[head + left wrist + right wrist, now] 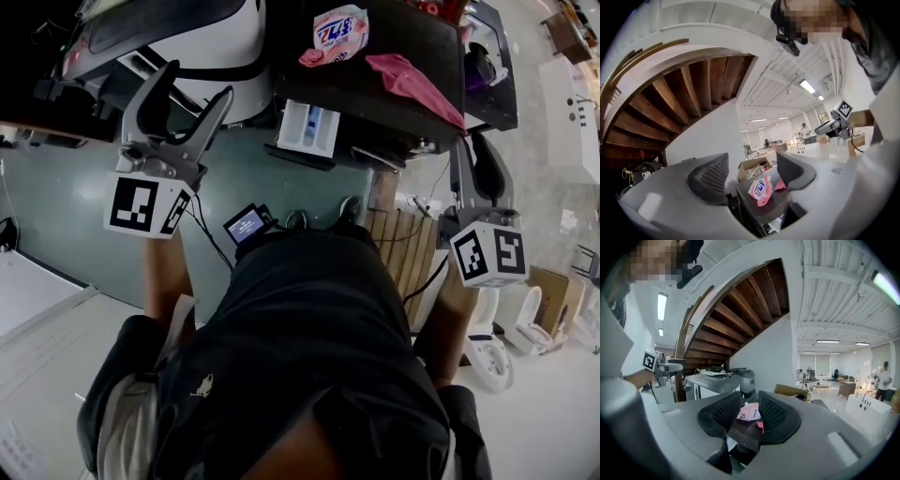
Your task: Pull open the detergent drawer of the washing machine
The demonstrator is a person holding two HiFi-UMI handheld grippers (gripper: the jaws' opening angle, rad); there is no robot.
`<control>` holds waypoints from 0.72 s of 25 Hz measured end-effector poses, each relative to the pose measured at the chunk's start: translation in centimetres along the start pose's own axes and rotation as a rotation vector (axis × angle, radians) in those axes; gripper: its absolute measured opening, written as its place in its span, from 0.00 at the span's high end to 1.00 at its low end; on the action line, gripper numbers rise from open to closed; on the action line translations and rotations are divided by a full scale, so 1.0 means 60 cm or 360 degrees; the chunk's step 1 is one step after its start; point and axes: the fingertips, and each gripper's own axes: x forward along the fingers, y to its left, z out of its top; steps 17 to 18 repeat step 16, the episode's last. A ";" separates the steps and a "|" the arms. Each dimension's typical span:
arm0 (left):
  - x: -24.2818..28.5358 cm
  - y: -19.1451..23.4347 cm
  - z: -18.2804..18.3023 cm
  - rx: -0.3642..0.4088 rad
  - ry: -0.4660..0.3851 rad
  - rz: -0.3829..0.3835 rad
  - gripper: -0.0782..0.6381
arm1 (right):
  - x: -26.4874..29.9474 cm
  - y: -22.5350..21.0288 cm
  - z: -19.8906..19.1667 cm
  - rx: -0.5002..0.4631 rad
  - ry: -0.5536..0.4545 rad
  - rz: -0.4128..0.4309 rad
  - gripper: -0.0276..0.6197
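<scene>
The dark washing machine point(394, 52) stands ahead of me, with a pink detergent pouch point(339, 33) and a red cloth point(412, 80) on its top. Its white detergent drawer point(307, 128) sticks out of the front, pulled open, with blue inside. My left gripper point(202, 80) is raised left of the drawer, jaws apart with nothing between them. My right gripper point(471, 145) hangs off the machine's right corner, its jaws a narrow gap apart and empty. Both gripper views look over the machine top: the pouch point(759, 190) point(749, 413) shows far off between the left gripper point(752, 171) and right gripper point(750, 404) jaws.
A white and grey machine point(178, 28) stands left of the dark one. A small lit screen point(246, 225) and cables sit at my waist. Wooden slats point(403, 244) lie on the floor to the right, with white toilets point(506, 337) beyond. A wooden staircase point(679, 103) rises overhead.
</scene>
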 end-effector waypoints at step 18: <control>0.018 -0.021 -0.035 -0.0051 0.0051 -0.0121 0.37 | 0.005 -0.005 -0.006 -0.0004 0.0024 -0.0029 0.77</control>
